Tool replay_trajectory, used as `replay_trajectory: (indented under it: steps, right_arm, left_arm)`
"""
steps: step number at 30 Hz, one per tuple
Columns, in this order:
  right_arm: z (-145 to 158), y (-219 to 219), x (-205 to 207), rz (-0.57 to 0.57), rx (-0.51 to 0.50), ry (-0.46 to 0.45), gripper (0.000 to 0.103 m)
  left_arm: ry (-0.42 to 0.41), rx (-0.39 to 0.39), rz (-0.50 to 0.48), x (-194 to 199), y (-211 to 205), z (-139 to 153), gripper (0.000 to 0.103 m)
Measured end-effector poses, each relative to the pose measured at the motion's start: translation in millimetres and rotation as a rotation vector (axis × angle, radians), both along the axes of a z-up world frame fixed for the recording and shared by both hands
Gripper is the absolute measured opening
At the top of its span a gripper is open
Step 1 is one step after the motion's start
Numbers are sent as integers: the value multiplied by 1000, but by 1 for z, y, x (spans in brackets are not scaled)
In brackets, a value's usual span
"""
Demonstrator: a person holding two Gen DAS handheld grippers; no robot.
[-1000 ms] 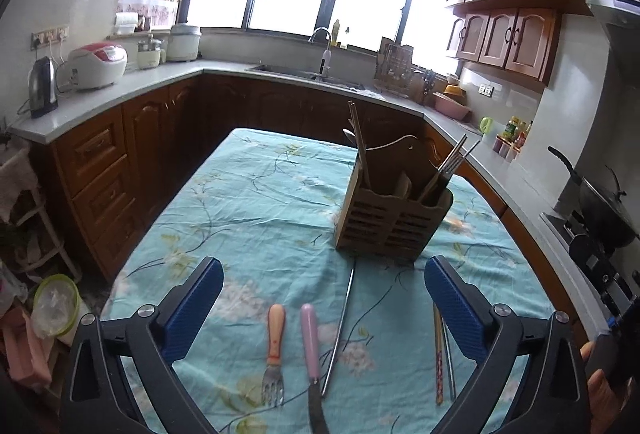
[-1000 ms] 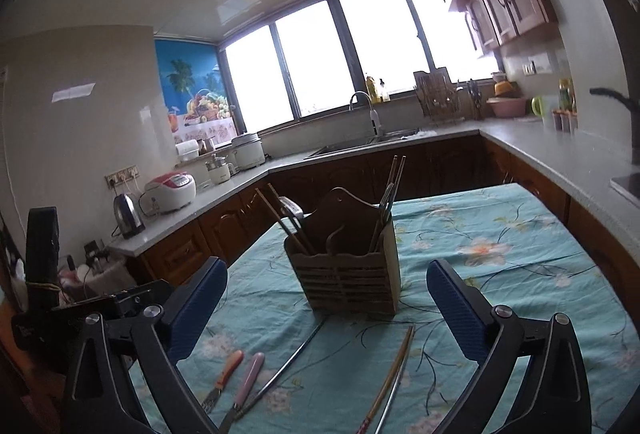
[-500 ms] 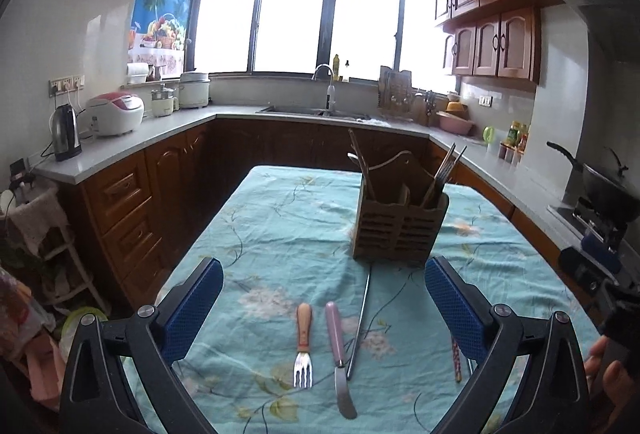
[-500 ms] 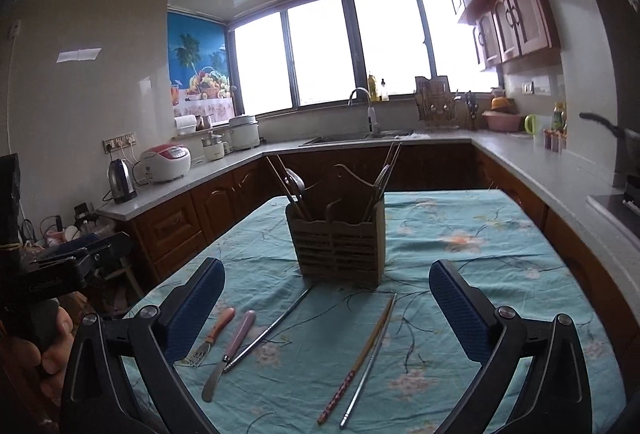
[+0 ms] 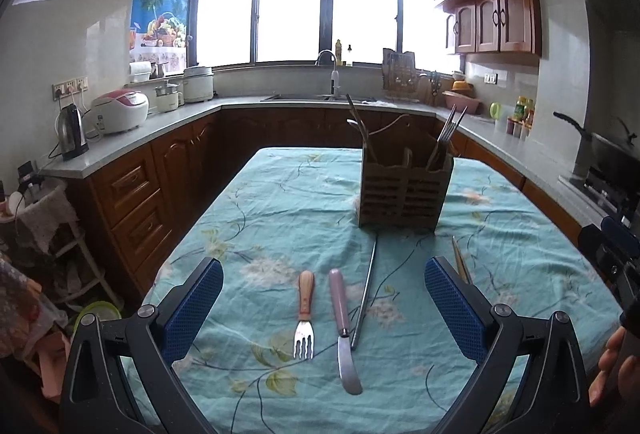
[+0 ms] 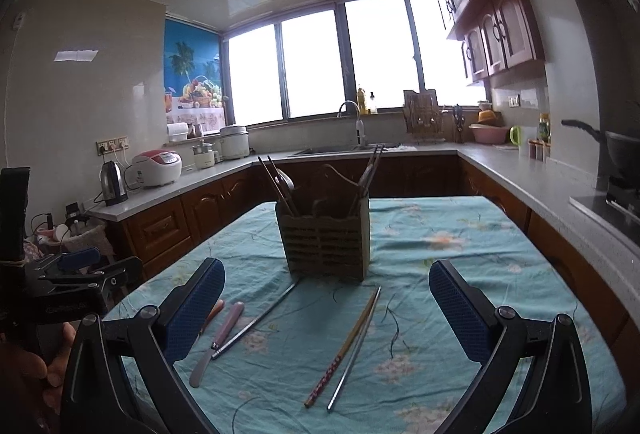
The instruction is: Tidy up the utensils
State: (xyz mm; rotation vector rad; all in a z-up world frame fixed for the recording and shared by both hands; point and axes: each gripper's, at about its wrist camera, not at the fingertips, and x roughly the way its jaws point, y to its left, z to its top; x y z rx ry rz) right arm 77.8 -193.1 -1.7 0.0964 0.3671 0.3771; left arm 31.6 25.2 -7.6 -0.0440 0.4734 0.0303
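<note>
A slatted wooden utensil holder (image 5: pixel 404 196) stands on the table with chopsticks and a spoon in it; it also shows in the right wrist view (image 6: pixel 326 244). In front of it lie a wooden-handled fork (image 5: pixel 305 312), a pink-handled knife (image 5: pixel 343 326) and a metal chopstick (image 5: pixel 365 292). A wooden chopstick (image 6: pixel 344 346) and a metal one (image 6: pixel 356 348) lie side by side further right. My left gripper (image 5: pixel 323 304) is open and empty above the fork and knife. My right gripper (image 6: pixel 326 308) is open and empty above the chopstick pair.
The table wears a teal floral cloth (image 5: pixel 280 202). Wooden cabinets and a grey counter (image 5: pixel 132 138) run around it, with a kettle (image 5: pixel 72 132), rice cooker (image 5: pixel 120 110) and sink (image 5: pixel 316 97). A stove and pan (image 5: pixel 608 154) stand at the right.
Both grippers have pulled back and tilted up, so the holder and the loose utensils sit further away and lower in view. Both stay open and empty.
</note>
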Motion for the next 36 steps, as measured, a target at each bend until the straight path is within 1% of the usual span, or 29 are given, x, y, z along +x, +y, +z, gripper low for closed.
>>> replay_trajectory:
  steps: [4,9,19,36]
  right_arm:
    - [-9,1,-4,-11,3,-4,103]
    - [-11,-4,-7,-24,29,-7,103]
    - [-10,-6,-10,-27,32,-15,103]
    - [-4,2,-12,-1,29,-30,103]
  left_arm:
    - [7,15,-8,0,-4,1,102]
    - [-11,39,-9,-5,-11,2,102]
    - [-18,36,-3,-9,-9,-4,102]
    - [-21,32,-4,-8,-7,-3,102]
